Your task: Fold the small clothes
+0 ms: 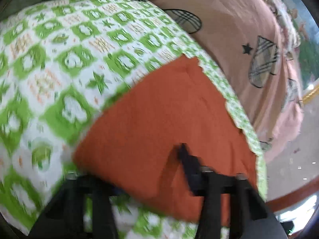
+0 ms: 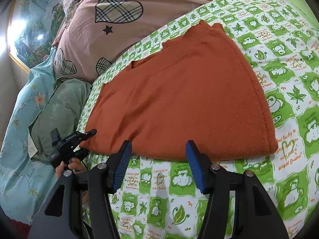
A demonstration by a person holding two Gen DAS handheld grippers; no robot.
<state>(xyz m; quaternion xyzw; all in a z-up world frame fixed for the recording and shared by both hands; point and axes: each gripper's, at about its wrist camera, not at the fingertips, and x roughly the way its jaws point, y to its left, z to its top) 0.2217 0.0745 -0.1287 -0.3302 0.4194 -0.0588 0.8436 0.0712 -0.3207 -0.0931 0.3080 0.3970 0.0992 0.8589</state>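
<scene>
An orange knit garment (image 2: 179,99) lies folded flat on a green-and-white patterned sheet (image 2: 289,79). My right gripper (image 2: 158,149) is open, its blue pads either side of the garment's near edge. My left gripper (image 2: 90,133) shows in the right wrist view at the garment's left corner, its tip touching the cloth. In the blurred left wrist view the garment (image 1: 159,119) covers one finger, and the other finger (image 1: 187,159) lies on top of the cloth. The sheet (image 1: 49,69) fills the left of that view.
A pink pillow with plaid hearts (image 2: 119,29) lies behind the sheet, also in the left wrist view (image 1: 239,39). A grey-green cloth (image 2: 59,109) and a teal floral cover (image 2: 24,129) lie to the left. A framed picture (image 2: 30,29) hangs on the wall.
</scene>
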